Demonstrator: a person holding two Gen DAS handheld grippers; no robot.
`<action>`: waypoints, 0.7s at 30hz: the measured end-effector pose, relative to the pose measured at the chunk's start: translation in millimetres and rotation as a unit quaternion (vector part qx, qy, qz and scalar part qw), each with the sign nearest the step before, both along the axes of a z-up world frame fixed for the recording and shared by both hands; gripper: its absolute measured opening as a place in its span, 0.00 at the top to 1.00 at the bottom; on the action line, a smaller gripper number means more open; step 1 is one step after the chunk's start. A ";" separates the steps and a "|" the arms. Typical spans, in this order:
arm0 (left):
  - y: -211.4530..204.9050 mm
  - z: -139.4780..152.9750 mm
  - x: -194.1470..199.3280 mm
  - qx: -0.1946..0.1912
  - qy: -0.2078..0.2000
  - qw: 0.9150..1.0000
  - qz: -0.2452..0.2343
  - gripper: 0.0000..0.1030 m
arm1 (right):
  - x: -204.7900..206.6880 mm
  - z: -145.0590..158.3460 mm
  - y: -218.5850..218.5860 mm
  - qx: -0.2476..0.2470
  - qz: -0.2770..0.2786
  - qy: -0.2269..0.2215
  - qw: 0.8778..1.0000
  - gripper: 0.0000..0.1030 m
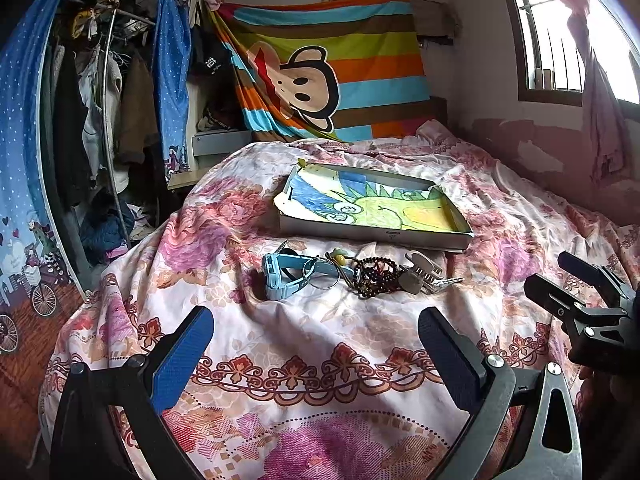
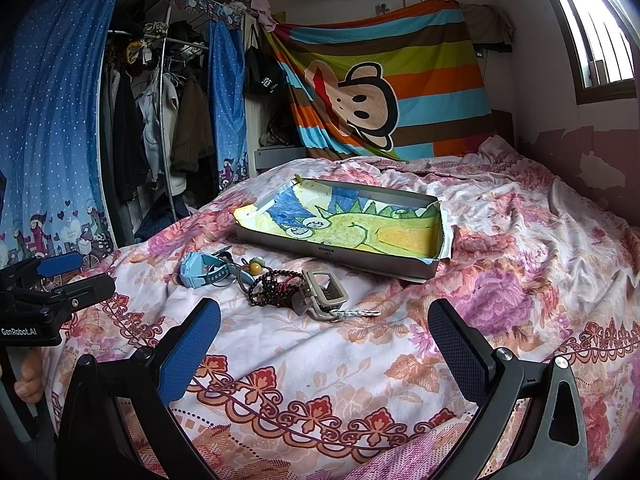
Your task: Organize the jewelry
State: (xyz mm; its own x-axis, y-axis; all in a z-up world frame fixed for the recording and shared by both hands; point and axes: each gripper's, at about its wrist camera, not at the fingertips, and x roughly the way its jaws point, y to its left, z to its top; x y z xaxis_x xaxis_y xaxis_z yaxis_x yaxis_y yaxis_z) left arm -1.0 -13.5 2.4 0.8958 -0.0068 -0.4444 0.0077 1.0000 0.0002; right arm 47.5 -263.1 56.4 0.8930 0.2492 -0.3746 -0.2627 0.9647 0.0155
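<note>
A pile of trinkets lies on the floral bedspread: a light blue watch (image 1: 282,276) (image 2: 200,272), a thin ring bangle (image 1: 326,276), dark beaded bracelets (image 1: 376,278) (image 2: 276,288), a beige hair claw (image 1: 422,270) (image 2: 324,292) and a small chain (image 2: 356,313). Behind them sits a shallow tray (image 1: 374,236) (image 2: 332,254) lined with a child's drawing. My left gripper (image 1: 316,356) is open and empty, short of the pile. My right gripper (image 2: 324,348) is open and empty, also short of it; it shows at the right of the left wrist view (image 1: 576,280).
The bed (image 1: 320,360) fills the foreground. An open wardrobe with blue curtains (image 1: 172,92) stands at the left, a striped monkey cloth (image 1: 332,68) hangs behind, and a window (image 1: 560,40) with a wall is on the right.
</note>
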 end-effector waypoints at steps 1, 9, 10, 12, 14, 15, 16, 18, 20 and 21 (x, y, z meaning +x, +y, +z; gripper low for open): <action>-0.6 0.1 -0.1 0.000 0.000 1.000 0.000 0.00 | 0.1 0.3 -0.2 0.000 0.000 0.000 1.000 0.01; -1.5 0.3 -0.2 0.000 0.000 1.000 0.000 0.00 | 0.4 0.6 -0.4 0.000 0.000 0.001 1.000 0.01; -0.3 0.1 0.0 0.000 0.000 1.000 0.000 0.00 | 0.3 0.4 -0.2 0.000 0.000 0.001 1.000 0.01; -1.5 0.3 -0.4 0.000 0.000 1.000 0.000 0.00 | 0.3 0.3 -0.2 0.000 0.000 0.000 1.000 0.01; -0.9 0.2 0.0 0.000 0.000 1.000 0.000 0.00 | 0.6 0.7 -0.4 0.000 0.000 0.001 1.000 0.01; 0.1 0.0 0.0 0.000 0.000 1.000 0.000 0.00 | 0.8 0.7 -0.5 0.000 0.000 0.001 1.000 0.01; 0.0 0.0 0.0 0.001 0.000 1.000 0.000 0.00 | 0.8 0.9 -0.6 0.000 0.000 0.001 1.000 0.01; 0.3 0.0 0.2 0.001 0.000 1.000 0.000 0.00 | 0.8 0.6 -0.3 0.000 0.000 0.001 1.000 0.01; -0.7 0.2 0.0 0.000 0.001 1.000 0.000 0.00 | 0.9 0.7 -0.4 0.000 0.000 0.001 1.000 0.01; -1.4 0.4 -0.2 0.000 0.001 1.000 0.000 0.00 | 0.8 0.6 -0.3 0.000 0.000 0.001 1.000 0.01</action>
State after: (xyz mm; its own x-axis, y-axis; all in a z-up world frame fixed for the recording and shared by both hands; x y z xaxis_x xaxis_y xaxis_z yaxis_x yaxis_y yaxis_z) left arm -1.2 -14.9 2.9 0.8953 -0.0062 -0.4453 0.0072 1.0000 0.0007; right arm 48.3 -263.4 57.0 0.8923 0.2487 -0.3766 -0.2622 0.9649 0.0161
